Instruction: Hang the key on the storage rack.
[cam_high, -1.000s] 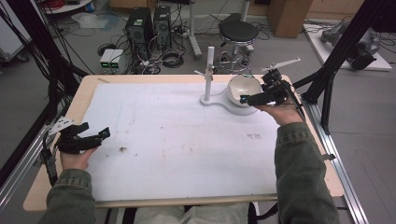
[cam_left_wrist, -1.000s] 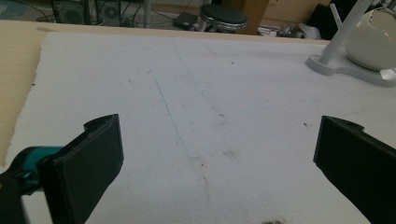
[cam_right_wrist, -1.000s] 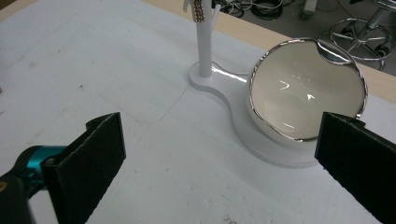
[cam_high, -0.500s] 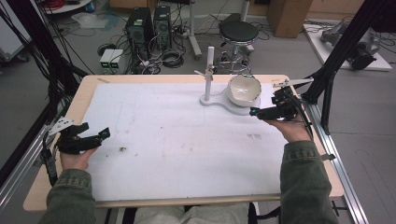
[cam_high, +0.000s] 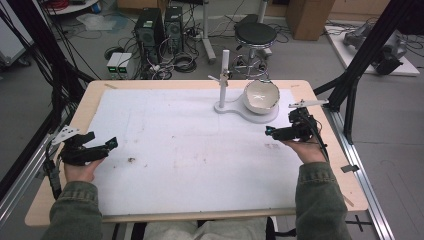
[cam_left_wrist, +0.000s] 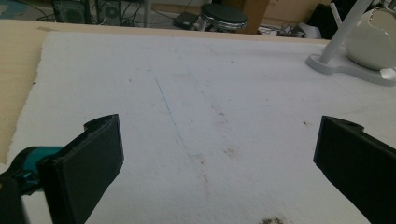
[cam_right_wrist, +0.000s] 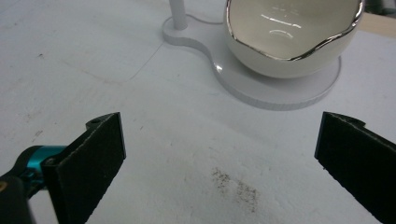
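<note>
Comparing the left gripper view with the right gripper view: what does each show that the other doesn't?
Left gripper view alone: the bare wooden table edge, a black stool on the floor beyond, and a thin blue line on the mat. Right gripper view alone: the bowl's inside and silver rim, plus a dark speckled smudge. Both: the white mat, the bowl on its white stand, and open jaws.

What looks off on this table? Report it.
Mostly small things. The white bowl sits tilted on its stand, and its silver rim is jagged like a cracked eggshell, though that may be the design. The white mat carries dark smudges, one near the left hand-held gripper.
</note>
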